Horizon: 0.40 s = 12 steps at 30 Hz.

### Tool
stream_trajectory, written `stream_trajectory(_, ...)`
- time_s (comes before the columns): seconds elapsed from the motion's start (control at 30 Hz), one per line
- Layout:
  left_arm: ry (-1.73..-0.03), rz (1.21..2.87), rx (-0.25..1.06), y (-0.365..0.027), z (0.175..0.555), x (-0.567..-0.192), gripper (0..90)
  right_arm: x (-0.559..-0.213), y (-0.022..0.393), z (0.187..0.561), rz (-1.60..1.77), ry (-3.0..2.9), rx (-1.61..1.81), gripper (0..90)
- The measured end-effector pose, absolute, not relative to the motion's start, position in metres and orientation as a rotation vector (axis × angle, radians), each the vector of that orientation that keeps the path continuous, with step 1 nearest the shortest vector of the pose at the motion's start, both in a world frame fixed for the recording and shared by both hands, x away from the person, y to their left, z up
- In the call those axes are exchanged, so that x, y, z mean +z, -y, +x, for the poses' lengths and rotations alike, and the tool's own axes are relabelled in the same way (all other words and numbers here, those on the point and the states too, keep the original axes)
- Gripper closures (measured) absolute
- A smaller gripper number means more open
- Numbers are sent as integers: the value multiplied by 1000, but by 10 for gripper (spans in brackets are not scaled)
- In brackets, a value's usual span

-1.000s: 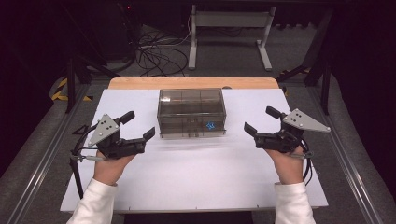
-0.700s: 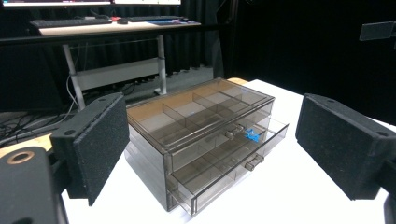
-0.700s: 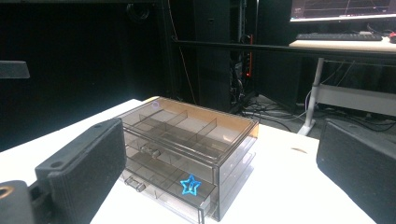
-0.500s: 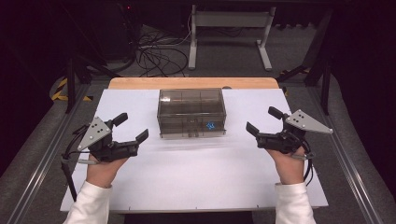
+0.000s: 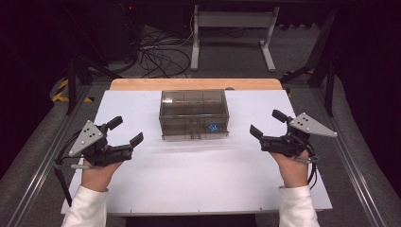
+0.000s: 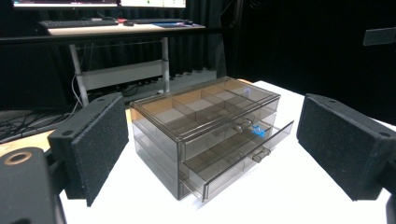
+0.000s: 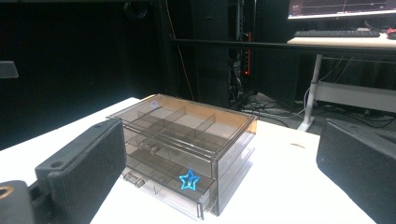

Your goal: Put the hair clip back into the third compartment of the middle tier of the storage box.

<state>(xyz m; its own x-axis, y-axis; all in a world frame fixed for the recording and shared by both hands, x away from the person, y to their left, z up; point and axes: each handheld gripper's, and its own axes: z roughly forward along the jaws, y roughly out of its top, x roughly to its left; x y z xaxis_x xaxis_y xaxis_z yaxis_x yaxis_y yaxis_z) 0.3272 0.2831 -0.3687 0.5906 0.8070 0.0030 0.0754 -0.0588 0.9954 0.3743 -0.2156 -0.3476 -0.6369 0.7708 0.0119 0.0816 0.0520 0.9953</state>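
Observation:
A smoky see-through drawer box (image 5: 194, 113) stands in the middle of the white table (image 5: 198, 184). Its lower drawer (image 6: 243, 158) is pulled out a little, and a small blue star (image 5: 213, 127) lies at that drawer's right end. My left gripper (image 5: 126, 130) hovers open to the box's front left, apart from it. My right gripper (image 5: 267, 123) hovers open to the box's right, also apart. In the left gripper view the box (image 6: 205, 135) and star (image 6: 258, 131) sit between the spread pads (image 6: 93, 144). The right gripper view shows the box (image 7: 187, 140) and star (image 7: 189, 180) from its right corner.
The table's wooden strip (image 5: 194, 84) runs along the far edge. Beyond it are desk legs (image 5: 231, 28) and loose cables (image 5: 161, 52) on the floor. Metal rails (image 5: 42, 161) flank the table on both sides. Bare white surface lies in front of the box.
My left gripper has drifted left and slightly nearer the front edge, away from the box. The right gripper has hardly moved. Both stay open.

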Motion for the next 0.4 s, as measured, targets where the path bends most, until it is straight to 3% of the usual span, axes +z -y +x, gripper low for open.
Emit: stream_trajectory(0.4,-790,1520,709,-292,330,-373,98,-352,215,378,866,-1803,1624,23)
